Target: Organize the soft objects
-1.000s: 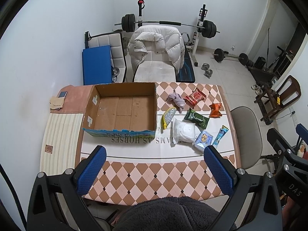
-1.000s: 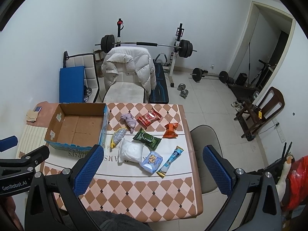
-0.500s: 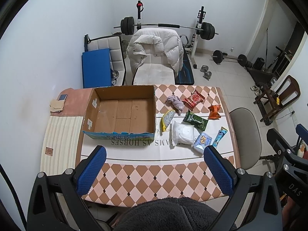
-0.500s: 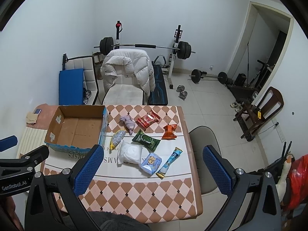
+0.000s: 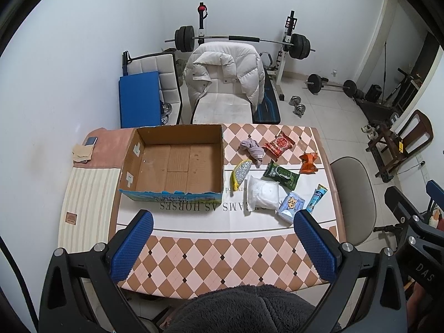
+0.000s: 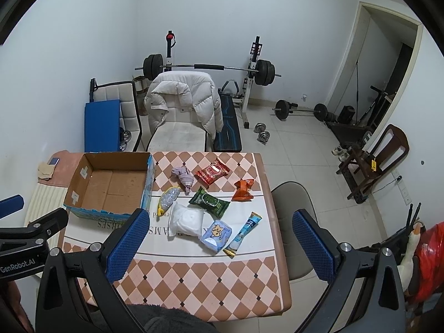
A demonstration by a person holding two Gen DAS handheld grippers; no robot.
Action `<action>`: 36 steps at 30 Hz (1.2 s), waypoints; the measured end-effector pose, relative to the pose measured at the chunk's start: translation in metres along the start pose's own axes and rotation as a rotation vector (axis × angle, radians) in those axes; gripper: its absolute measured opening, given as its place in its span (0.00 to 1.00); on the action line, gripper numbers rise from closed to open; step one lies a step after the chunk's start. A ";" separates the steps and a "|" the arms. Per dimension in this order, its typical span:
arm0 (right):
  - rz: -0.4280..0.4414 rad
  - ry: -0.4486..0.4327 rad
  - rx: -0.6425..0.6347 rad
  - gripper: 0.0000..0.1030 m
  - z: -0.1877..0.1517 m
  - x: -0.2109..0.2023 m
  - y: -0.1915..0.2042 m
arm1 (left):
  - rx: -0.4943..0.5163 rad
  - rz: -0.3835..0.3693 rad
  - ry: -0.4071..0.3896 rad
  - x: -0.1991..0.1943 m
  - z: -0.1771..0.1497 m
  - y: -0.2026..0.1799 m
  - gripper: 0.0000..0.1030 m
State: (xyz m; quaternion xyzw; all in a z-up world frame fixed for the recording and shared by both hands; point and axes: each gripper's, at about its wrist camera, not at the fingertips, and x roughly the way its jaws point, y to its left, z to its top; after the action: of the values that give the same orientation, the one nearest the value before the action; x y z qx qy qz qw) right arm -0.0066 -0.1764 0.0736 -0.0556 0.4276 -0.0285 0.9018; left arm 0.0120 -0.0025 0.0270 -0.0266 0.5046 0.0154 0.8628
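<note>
Both claws are hovering high above the surface (image 5: 222, 247), the left claw (image 5: 222, 245) and the right claw (image 6: 219, 244) each spread wide and gripping nothing, so the step in hand is judged to be the first approach to a soft item. To do it well, the right claw should probably be coming down over the nearest pieces, closing gently across the narrow width of one pack so it is not being crushed, while the left claw is staying clear of the cardboard box (image 5: 174, 163), which is sitting open and bare inside at the left of the surface. The soft things are lying in a loose cluster just right of the box: a crumpled lilac cloth (image 6: 183, 177), a red snack bag (image 6: 212, 171), an orange packet (image 6: 244, 190), a green wipes pack (image 6: 210, 202), a yellow-edged glittery pouch (image 6: 167, 199) nearest the box wall, a puffy white bag (image 6: 187, 220), a pale blue tissue pack (image 6: 217, 234) touching it, and a slim blue tube sachet (image 6: 244, 233).
</note>
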 end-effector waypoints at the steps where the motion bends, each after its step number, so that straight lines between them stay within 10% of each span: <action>1: -0.001 -0.001 0.000 1.00 0.000 0.000 0.000 | -0.001 0.001 -0.003 -0.001 0.003 -0.001 1.00; 20: 0.034 0.027 0.046 1.00 0.008 0.023 -0.019 | 0.005 0.014 -0.022 0.004 0.015 -0.008 1.00; 28: 0.126 0.333 0.235 1.00 -0.006 0.180 -0.068 | 0.131 0.134 0.091 0.134 0.036 -0.038 1.00; 36: 0.158 0.686 0.366 1.00 -0.086 0.402 -0.068 | 0.237 0.037 0.496 0.320 0.030 -0.074 0.97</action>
State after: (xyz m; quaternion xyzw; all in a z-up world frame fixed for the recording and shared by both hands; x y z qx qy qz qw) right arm 0.1807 -0.2905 -0.2803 0.1517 0.6950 -0.0515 0.7010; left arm 0.1991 -0.0749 -0.2354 0.0809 0.6991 -0.0348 0.7096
